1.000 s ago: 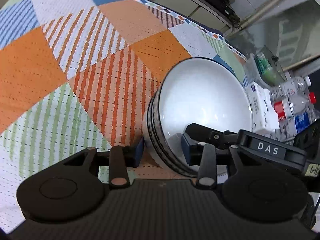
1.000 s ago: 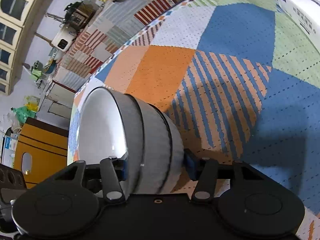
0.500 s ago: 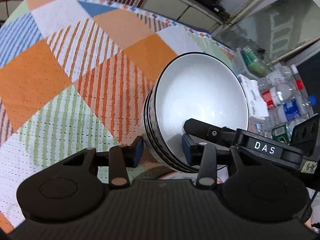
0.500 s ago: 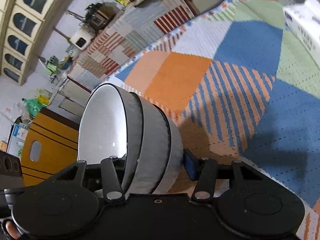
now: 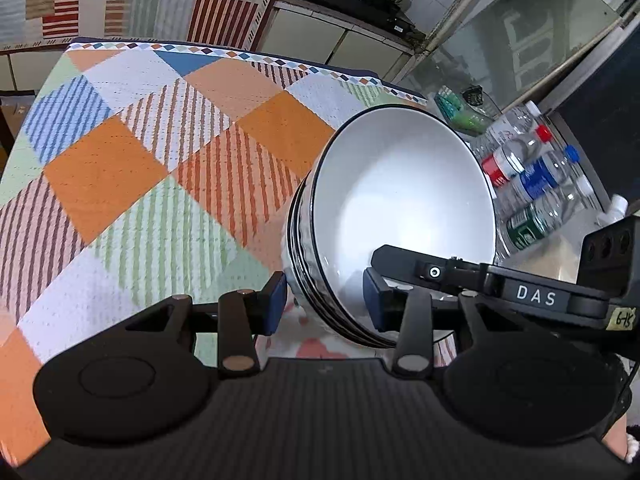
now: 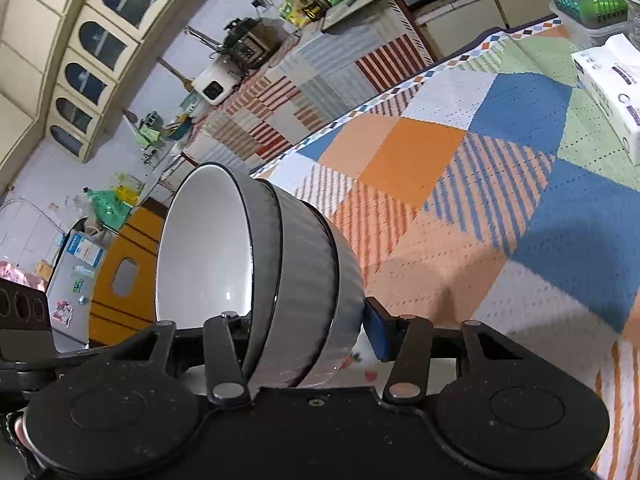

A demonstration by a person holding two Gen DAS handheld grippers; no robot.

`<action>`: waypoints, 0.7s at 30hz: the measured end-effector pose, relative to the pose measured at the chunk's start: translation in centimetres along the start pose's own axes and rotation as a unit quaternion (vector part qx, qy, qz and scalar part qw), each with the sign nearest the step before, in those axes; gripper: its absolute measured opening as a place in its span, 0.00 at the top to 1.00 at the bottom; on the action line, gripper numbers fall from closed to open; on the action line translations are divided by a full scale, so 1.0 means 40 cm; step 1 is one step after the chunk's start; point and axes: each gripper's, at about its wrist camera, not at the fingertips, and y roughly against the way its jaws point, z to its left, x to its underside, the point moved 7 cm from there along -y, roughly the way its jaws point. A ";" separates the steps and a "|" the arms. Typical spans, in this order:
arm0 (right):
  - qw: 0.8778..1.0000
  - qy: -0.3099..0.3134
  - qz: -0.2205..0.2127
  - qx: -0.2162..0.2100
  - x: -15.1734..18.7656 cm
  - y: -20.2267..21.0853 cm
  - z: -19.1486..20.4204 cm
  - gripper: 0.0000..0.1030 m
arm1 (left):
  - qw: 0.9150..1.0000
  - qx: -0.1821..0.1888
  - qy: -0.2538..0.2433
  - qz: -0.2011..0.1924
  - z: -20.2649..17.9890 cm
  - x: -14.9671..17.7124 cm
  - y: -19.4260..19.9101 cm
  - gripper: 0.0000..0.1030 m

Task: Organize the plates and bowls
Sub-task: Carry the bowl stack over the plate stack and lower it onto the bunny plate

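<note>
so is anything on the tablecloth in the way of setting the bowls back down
Nothing visible is. The bowls are gripped by both the left gripper and the right gripper, tilted. The tablecloth beside them looks bare. The tissue box sits well off to the side.

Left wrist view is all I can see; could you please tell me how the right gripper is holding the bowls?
Observer: The right gripper clamps the bowls across the whole stack, with one finger inside the innermost bowl and the other against the outermost.
Operator: How many bowls are nested?
Observer: Three, with grey ribbed outsides.
Operator: Is anything lying beyond them?
Observer: A white tissue pack lies on the tablecloth, apart from the stack.
</note>
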 end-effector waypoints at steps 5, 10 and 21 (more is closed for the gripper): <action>1.000 0.000 -0.006 -0.006 0.049 0.040 0.011 0.47 | 1.000 0.008 -0.002 0.003 -0.016 0.055 0.036 0.62; 1.000 0.000 0.002 0.000 0.105 0.070 0.008 0.47 | 1.000 0.013 -0.003 0.015 -0.024 0.121 0.047 0.62; 0.999 -0.020 0.031 0.025 0.214 0.075 -0.051 0.47 | 0.998 0.018 -0.006 0.055 -0.024 0.215 -0.012 0.62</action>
